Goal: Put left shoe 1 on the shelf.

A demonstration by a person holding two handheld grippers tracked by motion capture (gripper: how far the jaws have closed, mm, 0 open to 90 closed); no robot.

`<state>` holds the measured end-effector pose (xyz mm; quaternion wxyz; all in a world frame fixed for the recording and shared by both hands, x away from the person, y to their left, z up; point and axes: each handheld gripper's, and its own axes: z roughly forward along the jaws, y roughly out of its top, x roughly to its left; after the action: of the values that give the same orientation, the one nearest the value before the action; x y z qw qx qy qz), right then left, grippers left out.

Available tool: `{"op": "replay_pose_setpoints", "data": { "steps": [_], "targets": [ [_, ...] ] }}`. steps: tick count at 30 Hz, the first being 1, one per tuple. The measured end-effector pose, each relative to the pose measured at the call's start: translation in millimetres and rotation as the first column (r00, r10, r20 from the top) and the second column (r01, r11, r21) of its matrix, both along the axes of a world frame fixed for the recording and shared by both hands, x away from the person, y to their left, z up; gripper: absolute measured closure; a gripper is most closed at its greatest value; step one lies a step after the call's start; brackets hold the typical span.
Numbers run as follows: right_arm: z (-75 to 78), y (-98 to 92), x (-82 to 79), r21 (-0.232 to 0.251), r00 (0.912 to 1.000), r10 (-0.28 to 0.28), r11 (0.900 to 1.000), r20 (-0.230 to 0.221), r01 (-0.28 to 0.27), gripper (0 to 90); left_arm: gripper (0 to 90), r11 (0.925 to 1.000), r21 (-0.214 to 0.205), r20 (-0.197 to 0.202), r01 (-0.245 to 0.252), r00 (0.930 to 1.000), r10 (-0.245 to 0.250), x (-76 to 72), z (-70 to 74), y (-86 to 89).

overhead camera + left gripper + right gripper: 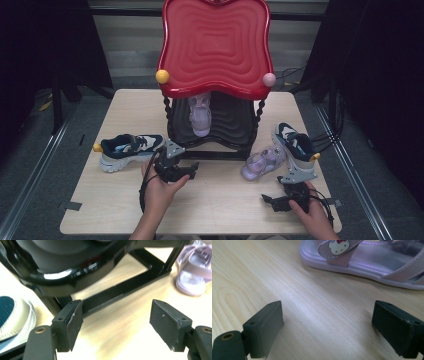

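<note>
High view: the left gripper [192, 169] sits at lower centre, just before the black base of the red two-tier shoe rack [215, 45]; the right gripper [270, 201] lies at lower right, near a lilac sandal [262, 162].

Left gripper view: jaws wide apart, gripping nothing, over bare table [125, 337]; the sandal [192, 272] shows upper right.

Right gripper view: jaws spread wide, empty; the sandal [367, 260] lies across the top.

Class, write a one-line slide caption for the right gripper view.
Right gripper, jaws open and empty, above the wooden table, facing a lilac sandal with a cat badge.
</note>
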<state>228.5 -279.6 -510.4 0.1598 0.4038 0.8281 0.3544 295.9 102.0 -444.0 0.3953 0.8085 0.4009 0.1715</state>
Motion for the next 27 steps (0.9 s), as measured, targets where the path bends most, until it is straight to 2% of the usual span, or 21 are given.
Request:
{"op": "replay_pose_setpoints", "data": {
  "steps": [6, 8, 13, 20, 23, 27],
  "targets": [
    [0.0, 0.0, 0.0, 0.000, 1.0000, 0.000, 1.0000, 0.000, 0.000, 9.5, 25.6, 0.9981, 0.042, -0.012, 0.046, 0.9989, -0.045, -6.5, -6.7, 2.1],
    [0.0, 0.0, 0.0, 0.000, 1.0000, 0.000, 1.0000, 0.000, 0.000, 9.5, 25.5, 0.9984, 0.025, -0.027, 0.052, 0.9983, -0.051, -8.7, -10.5, 3.8],
    [0.0, 0.0, 0.0, 0.000, 1.0000, -0.001, 1.0000, 0.000, 0.001, 9.5, 25.3, 0.9951, 0.064, -0.022, 0.075, 0.9970, -0.074, -12.1, -17.4, 10.6],
    [0.1, 0.0, -0.1, -0.001, 1.0000, -0.001, 1.0000, 0.000, 0.001, 9.5, 23.8, 0.9907, 0.070, -0.061, 0.117, 0.9918, -0.112, -15.4, -29.5, 18.0],
    [0.1, 0.0, -0.1, 0.000, 1.0000, -0.001, 1.0000, 0.000, 0.001, 9.5, 23.7, 0.9921, 0.034, -0.092, 0.121, 0.9888, -0.117, -15.1, -34.9, 22.1],
    [0.1, 0.0, -0.1, -0.001, 1.0000, -0.001, 1.0000, 0.000, 0.001, 9.5, 23.6, 0.9900, 0.042, -0.098, 0.135, 0.9867, -0.130, -15.6, -38.2, 25.7]
  ]
}}
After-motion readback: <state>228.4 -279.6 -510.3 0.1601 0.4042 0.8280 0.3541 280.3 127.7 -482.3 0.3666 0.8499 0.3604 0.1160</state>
